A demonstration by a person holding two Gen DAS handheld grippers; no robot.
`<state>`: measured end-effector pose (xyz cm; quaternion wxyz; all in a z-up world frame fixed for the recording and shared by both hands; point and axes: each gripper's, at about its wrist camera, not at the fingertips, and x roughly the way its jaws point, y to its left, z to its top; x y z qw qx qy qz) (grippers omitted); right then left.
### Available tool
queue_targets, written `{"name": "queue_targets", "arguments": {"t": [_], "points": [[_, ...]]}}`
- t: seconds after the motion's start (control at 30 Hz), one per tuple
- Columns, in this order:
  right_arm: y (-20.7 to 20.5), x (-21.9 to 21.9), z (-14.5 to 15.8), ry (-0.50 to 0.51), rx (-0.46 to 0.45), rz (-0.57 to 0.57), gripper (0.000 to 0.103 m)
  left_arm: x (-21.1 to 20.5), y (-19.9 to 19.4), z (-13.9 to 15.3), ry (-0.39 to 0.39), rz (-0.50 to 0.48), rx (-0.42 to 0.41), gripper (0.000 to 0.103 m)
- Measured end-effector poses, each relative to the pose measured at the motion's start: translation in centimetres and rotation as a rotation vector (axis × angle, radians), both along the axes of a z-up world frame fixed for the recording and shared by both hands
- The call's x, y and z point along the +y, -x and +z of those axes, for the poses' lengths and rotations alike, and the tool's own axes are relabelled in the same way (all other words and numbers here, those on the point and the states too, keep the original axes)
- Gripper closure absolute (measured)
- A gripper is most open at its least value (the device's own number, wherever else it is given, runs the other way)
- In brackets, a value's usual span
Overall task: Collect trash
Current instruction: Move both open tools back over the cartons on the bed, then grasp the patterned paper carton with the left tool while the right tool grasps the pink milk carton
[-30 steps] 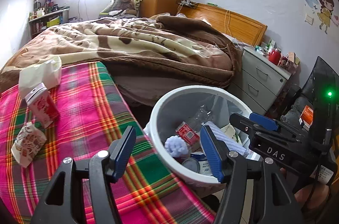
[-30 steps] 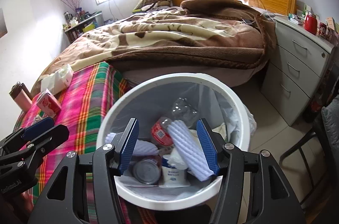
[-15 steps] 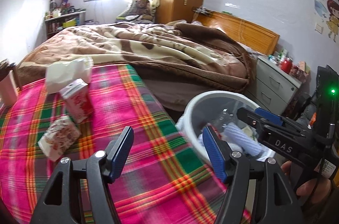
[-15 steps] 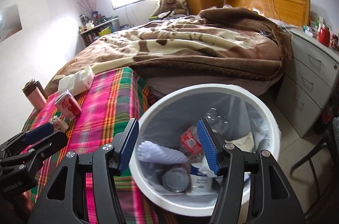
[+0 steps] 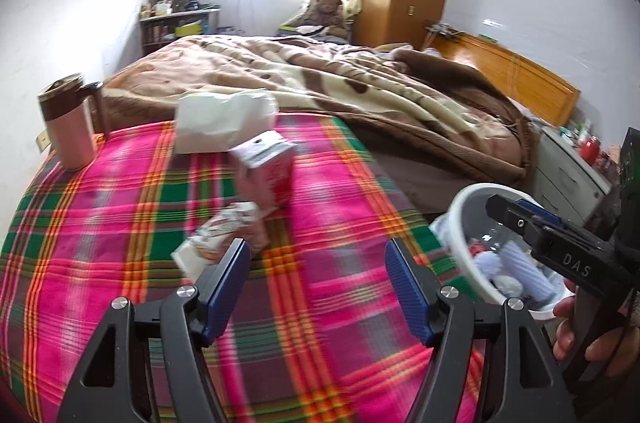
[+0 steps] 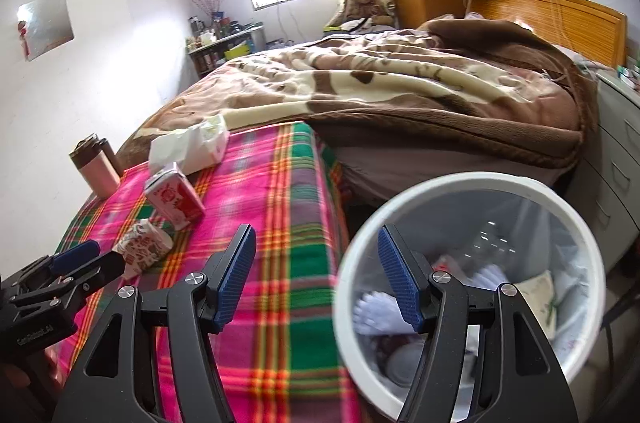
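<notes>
A red and white milk carton stands on the plaid cloth. A crumpled printed carton lies just in front of it, close to my left gripper's left fingertip. My left gripper hovers over the cloth, its jaws opening with nothing between them. My right gripper hangs over the cloth's edge beside the white bin, its jaws also opening and empty. The bin holds several pieces of trash.
A white tissue pack and a pink travel mug sit at the cloth's far end. A bed with a brown blanket lies beyond. Grey drawers stand right of the bin. A hand holds the right gripper's handle.
Both grippers have swung left, away from above the bin and over the plaid cloth. The cartons now lie closer to the left gripper. Both pairs of jaws stand wider.
</notes>
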<state>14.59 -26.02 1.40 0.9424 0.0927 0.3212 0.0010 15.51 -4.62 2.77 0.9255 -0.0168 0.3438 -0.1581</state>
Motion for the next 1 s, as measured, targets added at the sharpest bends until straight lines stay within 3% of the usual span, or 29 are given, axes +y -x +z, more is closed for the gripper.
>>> {"name": "queue_targets", "arguments": {"t": [0.3, 0.53, 0.73, 0.9, 0.97, 1.0], "points": [[-2.8, 3.3, -0.7, -0.012, 0.01, 0.103, 0.032, 3.3, -2.6, -1.5, -0.029, 0.053, 0.035, 0.028], [-4.7, 5.2, -0.9, -0.008, 0.016, 0.142, 0.028, 4.0, -4.9, -3.2, -0.094, 0.053, 0.081, 0.028], [-6.4, 6.6, -1.4, -0.003, 0.04, 0.166, 0.028, 3.7, -6.6, -4.5, -0.187, 0.03, 0.116, 0.027], [-7.6, 8.0, -1.5, 0.018, 0.04, 0.204, 0.028, 3.7, -7.5, -5.6, -0.186, -0.017, 0.156, 0.027], [-8.0, 8.6, -1.6, 0.02, 0.048, 0.224, 0.028, 4.0, -7.7, -5.9, -0.186, -0.006, 0.177, 0.032], [-8.1, 8.7, -1.7, 0.021, 0.048, 0.231, 0.028, 4.2, -7.5, -5.9, -0.195, -0.001, 0.169, 0.039]]}}
